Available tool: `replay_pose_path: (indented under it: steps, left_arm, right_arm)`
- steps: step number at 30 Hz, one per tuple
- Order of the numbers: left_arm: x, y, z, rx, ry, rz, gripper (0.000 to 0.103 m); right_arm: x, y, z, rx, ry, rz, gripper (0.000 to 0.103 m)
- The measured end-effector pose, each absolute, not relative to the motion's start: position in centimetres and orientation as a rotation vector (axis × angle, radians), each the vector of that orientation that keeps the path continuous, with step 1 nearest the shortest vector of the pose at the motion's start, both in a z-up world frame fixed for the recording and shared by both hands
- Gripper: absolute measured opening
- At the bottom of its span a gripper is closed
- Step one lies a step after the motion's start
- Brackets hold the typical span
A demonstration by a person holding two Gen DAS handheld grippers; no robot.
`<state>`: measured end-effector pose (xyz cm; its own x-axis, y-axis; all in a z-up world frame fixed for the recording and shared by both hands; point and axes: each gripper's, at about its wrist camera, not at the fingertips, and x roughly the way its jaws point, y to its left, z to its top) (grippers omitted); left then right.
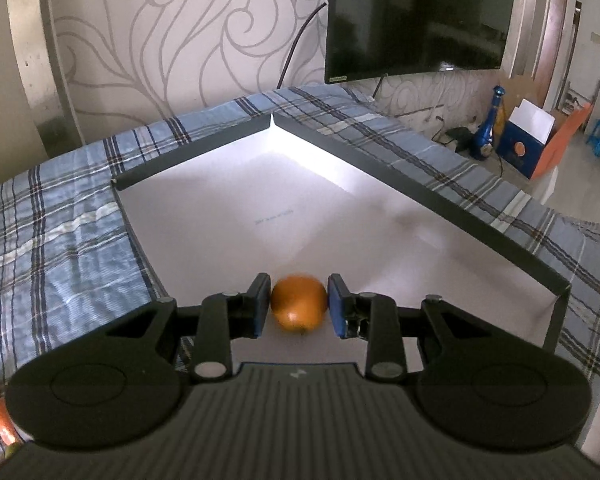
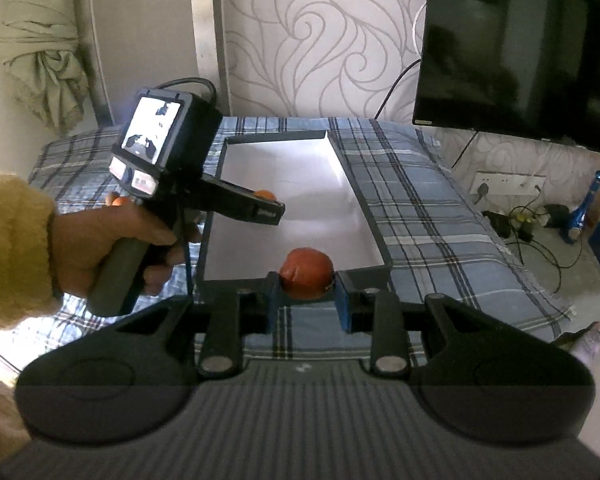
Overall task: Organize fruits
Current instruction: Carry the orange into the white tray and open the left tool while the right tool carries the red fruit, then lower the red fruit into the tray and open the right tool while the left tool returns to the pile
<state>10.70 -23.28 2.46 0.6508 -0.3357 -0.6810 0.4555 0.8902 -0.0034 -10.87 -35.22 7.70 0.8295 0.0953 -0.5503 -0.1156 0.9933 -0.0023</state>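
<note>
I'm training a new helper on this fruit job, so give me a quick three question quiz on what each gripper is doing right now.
1. True or false: the left gripper holds an orange.
2. The right gripper holds: A) a banana, B) a red fruit, C) nothing.
3. Fill in: the white tray sits on a ____ cloth.

Key: 1 true; 2 B; 3 plaid.
</note>
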Motion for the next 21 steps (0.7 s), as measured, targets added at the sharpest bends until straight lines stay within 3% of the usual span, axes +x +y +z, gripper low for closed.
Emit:
replay_pose_path:
  steps: [4,17,21]
  left_arm:
    - [9.5,-22.2,4.0,0.153,0.694,-0.438,0.050]
    - [1.9,-16.7,8.0,0.060,0.674,-0.380,0.051]
    - [-0.3,-15.3,8.3,0.060,0.670,-0.336,0.059]
  right_arm:
    - [-10.0,-35.2,7.5,-0.032,0.583,0.129,0.032]
    - [-4.1,-35.3,6.6,-0.041,0.578,0.195,0.032]
    - [-1.5,-34.4,5.9,-0.063,0.601,0.237,0.032]
